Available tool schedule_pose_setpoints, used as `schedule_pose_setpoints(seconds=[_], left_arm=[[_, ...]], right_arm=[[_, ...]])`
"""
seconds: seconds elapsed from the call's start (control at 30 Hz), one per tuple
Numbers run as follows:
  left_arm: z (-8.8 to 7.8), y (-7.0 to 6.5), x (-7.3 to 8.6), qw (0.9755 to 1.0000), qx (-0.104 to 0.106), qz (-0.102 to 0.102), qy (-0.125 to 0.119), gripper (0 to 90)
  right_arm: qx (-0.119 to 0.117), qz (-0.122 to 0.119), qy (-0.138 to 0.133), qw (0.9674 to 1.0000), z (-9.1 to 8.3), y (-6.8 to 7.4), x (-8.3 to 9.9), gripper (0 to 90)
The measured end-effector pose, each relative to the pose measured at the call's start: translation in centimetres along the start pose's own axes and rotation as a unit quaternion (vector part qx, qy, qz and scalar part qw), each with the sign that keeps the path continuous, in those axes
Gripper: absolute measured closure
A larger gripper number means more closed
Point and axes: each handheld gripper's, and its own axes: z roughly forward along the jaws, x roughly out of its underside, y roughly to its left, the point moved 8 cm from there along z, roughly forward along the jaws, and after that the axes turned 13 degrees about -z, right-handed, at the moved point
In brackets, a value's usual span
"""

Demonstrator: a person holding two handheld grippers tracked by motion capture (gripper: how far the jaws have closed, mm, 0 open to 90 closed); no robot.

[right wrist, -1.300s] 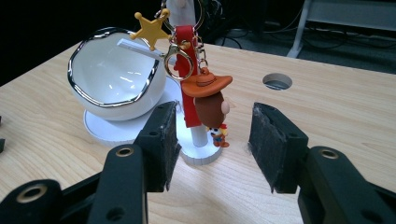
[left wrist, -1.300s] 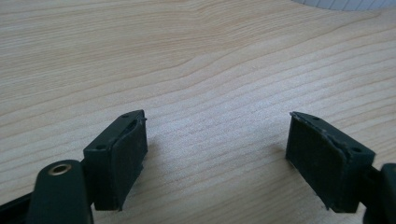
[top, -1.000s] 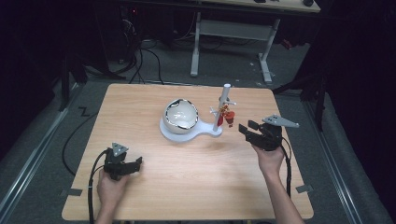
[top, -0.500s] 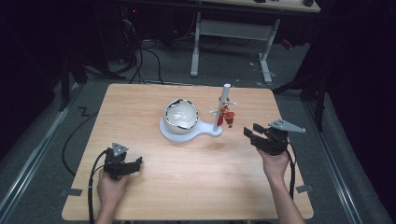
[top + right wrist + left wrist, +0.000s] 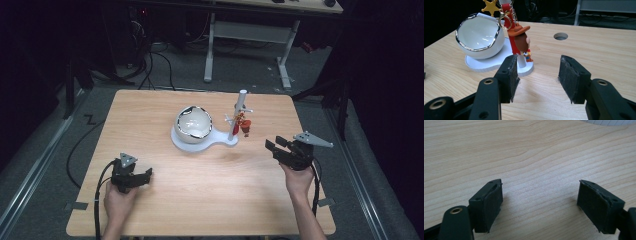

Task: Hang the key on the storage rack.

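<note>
Both the left gripper [image 5: 137, 176] and the right gripper [image 5: 280, 147] are waiting with jaws apart and empty, while the keychain [image 5: 520, 37] is hanging untouched on its stand [image 5: 239, 117], so nothing seems begun.

You had the desk [image 5: 210, 200] brightly and evenly lit from overhead while the room around it fell into near blackness. Soft short shadows sat under your gripper pads [image 5: 490, 205], glare glinted off the white bowl [image 5: 480, 40], and the high view was slightly soft.

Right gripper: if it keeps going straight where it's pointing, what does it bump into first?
Probably the cowboy keychain hanging on the white stand; it's dead ahead of the open right gripper, though depth is hard to judge.
</note>
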Motion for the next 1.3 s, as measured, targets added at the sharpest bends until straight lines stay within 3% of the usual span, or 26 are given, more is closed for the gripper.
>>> schedule_pose_setpoints(seconds=[0.47, 1.3], left_arm=[[0.0, 0.0, 0.0, 1.0000, 0.000, 0.000, 0.000, 20.9], [0.0, 0.0, 0.0, 1.0000, 0.000, 0.000, 0.000, 20.9]], right_arm=[[0.005, 0.014, -0.003, 0.9999, -0.7, -0.4, 1.2, 48.9], [0.010, 0.037, 0.017, 0.9991, -0.7, -0.6, 5.3, 47.8]])
